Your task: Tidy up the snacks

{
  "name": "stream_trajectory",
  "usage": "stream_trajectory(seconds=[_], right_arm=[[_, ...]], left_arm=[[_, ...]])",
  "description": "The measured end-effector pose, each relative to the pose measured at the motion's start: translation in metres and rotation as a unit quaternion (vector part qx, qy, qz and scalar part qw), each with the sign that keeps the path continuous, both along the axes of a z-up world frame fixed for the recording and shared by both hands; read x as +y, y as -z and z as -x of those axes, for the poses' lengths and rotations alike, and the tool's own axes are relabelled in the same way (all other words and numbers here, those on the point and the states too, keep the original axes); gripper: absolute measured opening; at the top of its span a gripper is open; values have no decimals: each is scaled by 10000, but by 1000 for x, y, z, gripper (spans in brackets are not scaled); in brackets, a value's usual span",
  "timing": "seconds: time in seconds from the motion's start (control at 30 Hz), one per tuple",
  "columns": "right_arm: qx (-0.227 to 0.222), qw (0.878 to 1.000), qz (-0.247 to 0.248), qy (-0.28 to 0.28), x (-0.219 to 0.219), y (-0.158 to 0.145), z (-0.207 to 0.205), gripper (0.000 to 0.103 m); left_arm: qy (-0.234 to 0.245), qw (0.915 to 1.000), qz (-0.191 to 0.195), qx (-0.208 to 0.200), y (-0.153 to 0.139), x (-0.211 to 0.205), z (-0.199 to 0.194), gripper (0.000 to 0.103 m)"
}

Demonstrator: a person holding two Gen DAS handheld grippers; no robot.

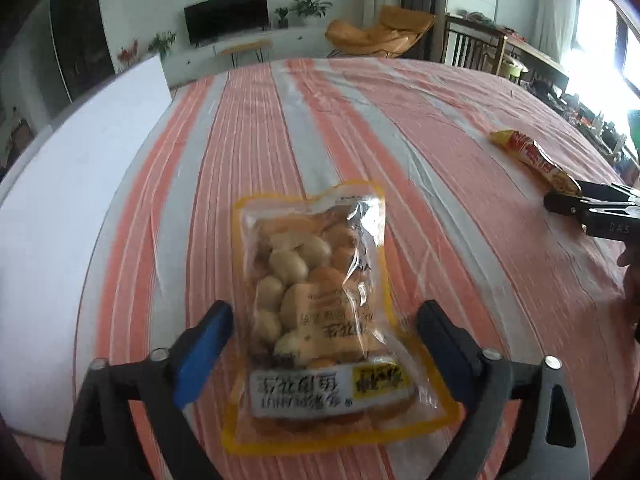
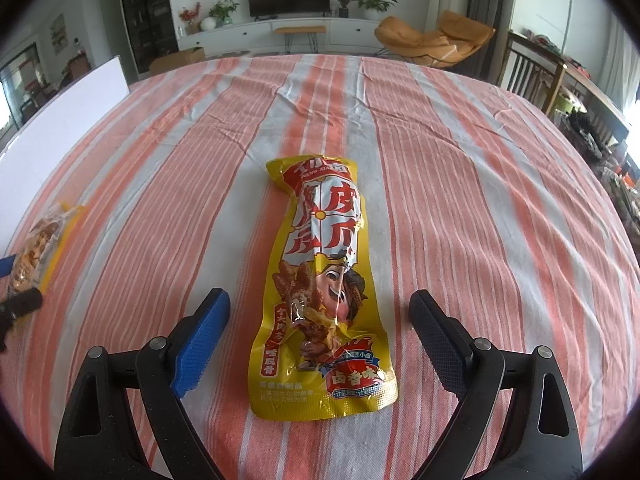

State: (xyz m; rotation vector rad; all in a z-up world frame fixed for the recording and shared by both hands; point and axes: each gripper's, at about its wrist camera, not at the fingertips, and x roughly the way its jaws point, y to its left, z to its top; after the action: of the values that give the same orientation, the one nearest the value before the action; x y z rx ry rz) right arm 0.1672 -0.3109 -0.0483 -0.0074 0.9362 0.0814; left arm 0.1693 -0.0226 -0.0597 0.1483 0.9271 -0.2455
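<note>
A clear, yellow-edged bag of round snacks [image 1: 316, 312] lies flat on the striped cloth. My left gripper [image 1: 324, 320] is open, its fingers either side of the bag's near half, apart from it. A long yellow and red snack packet [image 2: 320, 292] lies lengthwise on the cloth. My right gripper [image 2: 320, 312] is open, its fingers either side of the packet's near part, not touching. The left wrist view shows the packet [image 1: 532, 156] at far right with the right gripper [image 1: 568, 200] at its near end. The right wrist view shows the bag [image 2: 40, 244] at far left.
An orange, white and grey striped cloth [image 2: 460, 200] covers the table. A white board [image 1: 80, 184] stands along the table's left edge. Beyond the far edge are a TV stand, plants, an orange lounge chair [image 2: 436, 40] and wooden chairs.
</note>
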Motion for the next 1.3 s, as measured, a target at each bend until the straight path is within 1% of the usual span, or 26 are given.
stream_trajectory(seconds=[0.07,0.13,1.3], right_arm=[[0,10000,0,-1,0,0,0,93],[-1,10000,3,-2,0,0,0,93],[0,10000,-4,-2,-1,1,0,93]], left_arm=[[-55,9999,99,113,3,-1,-7,103],[-47,9999,81,113,2,-7,-9,103],[-46,9999,83,112,2,-5,-10,103]])
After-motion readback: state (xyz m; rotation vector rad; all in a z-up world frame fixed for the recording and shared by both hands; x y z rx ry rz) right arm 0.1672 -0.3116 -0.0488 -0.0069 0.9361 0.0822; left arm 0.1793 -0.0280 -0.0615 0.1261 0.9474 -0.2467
